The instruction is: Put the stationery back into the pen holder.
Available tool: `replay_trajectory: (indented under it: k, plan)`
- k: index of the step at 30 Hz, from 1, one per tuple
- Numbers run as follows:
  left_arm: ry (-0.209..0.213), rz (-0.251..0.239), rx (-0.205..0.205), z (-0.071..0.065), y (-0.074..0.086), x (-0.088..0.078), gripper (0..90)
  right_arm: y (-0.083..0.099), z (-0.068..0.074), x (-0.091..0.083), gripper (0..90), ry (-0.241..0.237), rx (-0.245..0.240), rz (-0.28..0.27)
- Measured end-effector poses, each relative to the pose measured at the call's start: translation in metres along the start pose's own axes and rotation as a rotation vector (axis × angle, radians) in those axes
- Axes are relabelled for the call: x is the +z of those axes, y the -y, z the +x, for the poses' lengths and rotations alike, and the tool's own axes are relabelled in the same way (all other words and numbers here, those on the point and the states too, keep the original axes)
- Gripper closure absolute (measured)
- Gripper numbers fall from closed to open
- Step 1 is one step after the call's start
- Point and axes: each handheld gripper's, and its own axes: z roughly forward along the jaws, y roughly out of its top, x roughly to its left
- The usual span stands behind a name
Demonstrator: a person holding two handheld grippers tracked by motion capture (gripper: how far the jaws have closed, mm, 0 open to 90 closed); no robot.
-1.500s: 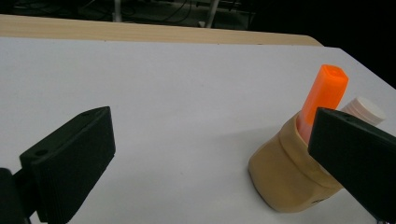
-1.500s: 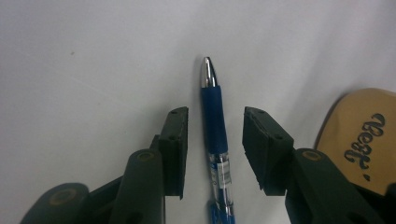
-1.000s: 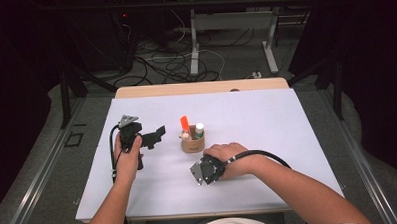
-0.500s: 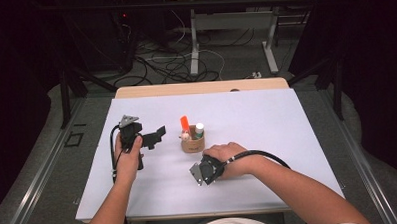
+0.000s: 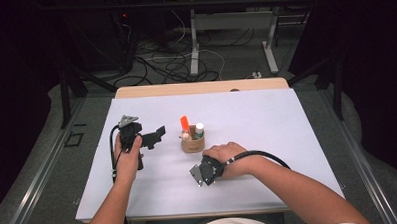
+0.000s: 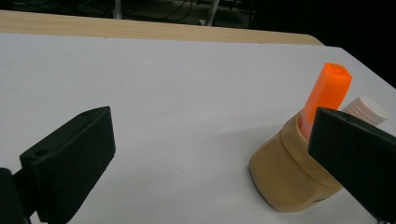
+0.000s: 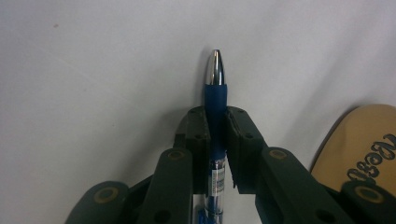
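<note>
Two jaws of my right gripper (image 7: 215, 135) have just been closing and now pinch the pen (image 7: 215, 100), lying on the table (image 5: 267, 119) at the cup's (image 5: 192, 143) five o'clock. My left gripper (image 5: 160, 136) stands open at the cup's nine o'clock.

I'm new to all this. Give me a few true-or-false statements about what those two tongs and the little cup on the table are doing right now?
1. The right tongs are clamped on a blue pen. True.
2. The left tongs are squeezing the tan cup. False: their jaws stand wide apart, with the cup beside one of them.
3. An orange marker stands in the cup. True.
4. The pen's silver tip points up into the air. False: the tip points down at the white table sheet.
5. The cup lies tipped over. False: in the high view it stands upright between the two hands.
</note>
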Motion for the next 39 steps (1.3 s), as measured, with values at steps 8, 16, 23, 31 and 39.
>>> replay_trajectory:
  k: [8,16,23,31,39]
  plan:
    - [0.0,-0.003,0.001,-0.001,0.0,0.001,0.6,-0.001,0.0,-0.001,80.1,-0.032,0.026,0.004]
    - [0.0,-0.01,-0.006,-0.001,0.0,0.001,0.6,-0.001,0.0,-0.005,80.1,-0.015,0.055,-0.02]
    - [-0.001,-0.007,-0.001,0.0,0.0,0.001,0.6,0.006,-0.004,-0.016,80.1,0.017,0.126,-0.066]
    - [-0.001,-0.006,-0.002,0.0,0.001,0.001,0.6,0.016,-0.013,-0.027,80.1,0.024,0.194,-0.107]
    - [-0.002,-0.006,-0.002,0.0,0.001,0.001,0.6,0.024,-0.019,-0.035,80.2,0.047,0.285,-0.152]
